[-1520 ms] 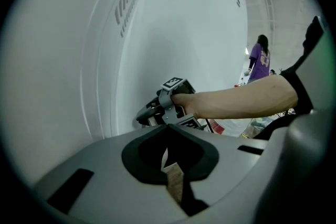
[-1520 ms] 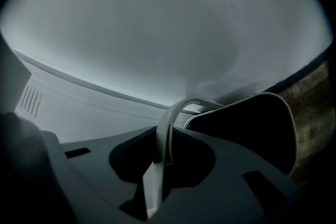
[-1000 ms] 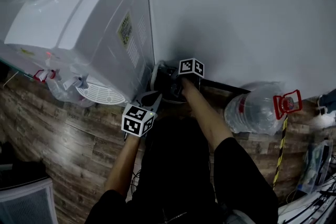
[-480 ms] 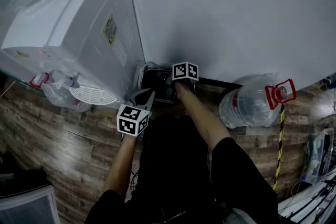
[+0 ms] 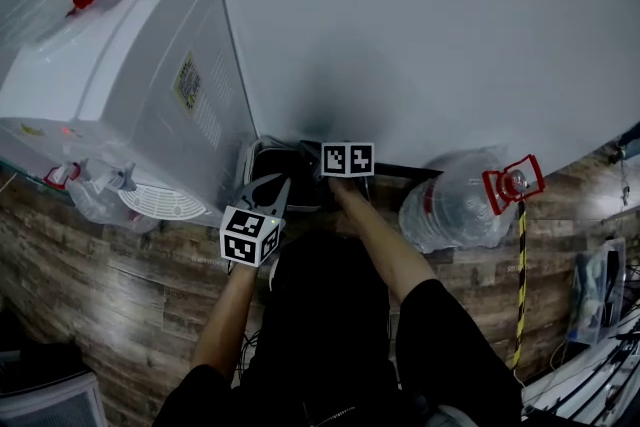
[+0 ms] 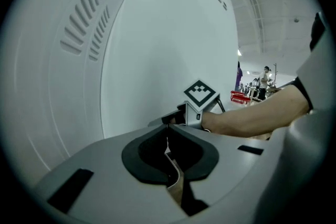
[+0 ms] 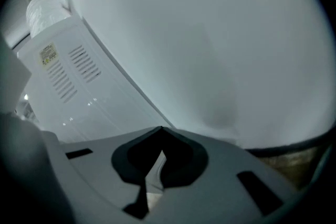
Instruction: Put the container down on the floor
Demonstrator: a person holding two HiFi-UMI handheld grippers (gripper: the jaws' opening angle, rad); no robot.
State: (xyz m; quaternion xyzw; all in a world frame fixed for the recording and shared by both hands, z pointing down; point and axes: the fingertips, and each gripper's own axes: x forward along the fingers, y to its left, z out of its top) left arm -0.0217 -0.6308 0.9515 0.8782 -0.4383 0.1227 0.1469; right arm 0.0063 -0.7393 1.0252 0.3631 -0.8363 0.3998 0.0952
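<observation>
A dark container with a pale rim (image 5: 290, 163) sits on the wooden floor in the corner between the water dispenser (image 5: 130, 95) and the white wall (image 5: 420, 25). My left gripper (image 5: 275, 187) hovers just in front of it, its jaws shut (image 6: 167, 128) with nothing between them. My right gripper (image 5: 345, 167) is to the right of the container, close to the wall. Its jaws are also shut (image 7: 160, 131) and empty. The left gripper view shows the right gripper (image 6: 157, 121) and the forearm behind it. Much of the container is hidden by the grippers.
A large clear water bottle with a red cap handle (image 5: 465, 200) lies on the floor at the right, by the wall. The dispenser's taps and drip tray (image 5: 150, 200) stick out at the left. A yellow-black striped pole (image 5: 518, 285) and cables lie at the far right.
Both grippers have lifted up and away from the container. The right marker cube has rolled, so that it now shows two faces.
</observation>
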